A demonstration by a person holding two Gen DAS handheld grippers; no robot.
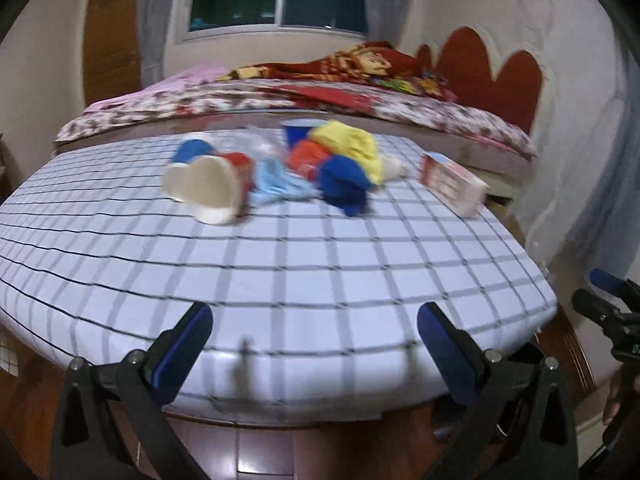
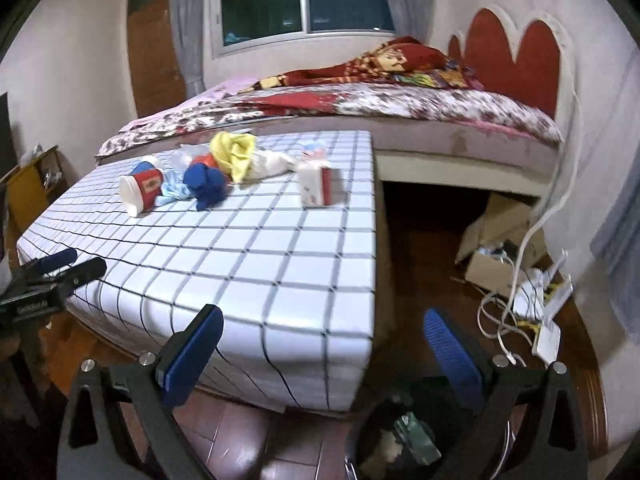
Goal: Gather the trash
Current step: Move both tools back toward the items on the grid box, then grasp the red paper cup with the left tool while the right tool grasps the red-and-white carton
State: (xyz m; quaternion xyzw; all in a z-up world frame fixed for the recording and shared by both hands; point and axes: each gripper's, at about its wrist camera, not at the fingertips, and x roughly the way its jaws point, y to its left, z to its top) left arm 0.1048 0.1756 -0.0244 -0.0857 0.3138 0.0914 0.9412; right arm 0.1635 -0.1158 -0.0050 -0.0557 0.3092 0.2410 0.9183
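Note:
A heap of trash lies at the far side of the checked table (image 1: 280,280) (image 2: 260,260): a red paper cup (image 1: 208,188) (image 2: 140,192) on its side, a blue cup (image 1: 298,132), blue (image 1: 344,184) (image 2: 208,186), yellow (image 1: 352,146) (image 2: 234,152) and orange (image 1: 306,156) crumpled pieces, and a small carton (image 1: 452,182) (image 2: 316,186). My left gripper (image 1: 314,344) is open at the table's near edge with nothing between its fingers. My right gripper (image 2: 324,348) is open over the table's right corner, above a dark bin (image 2: 404,436) holding scraps.
A bed (image 2: 400,108) with a patterned blanket stands behind the table, below a window. A cardboard box (image 2: 496,248), white cables and plastic parts (image 2: 536,308) lie on the wooden floor at right. The right gripper's tip (image 1: 604,300) shows at the left view's edge.

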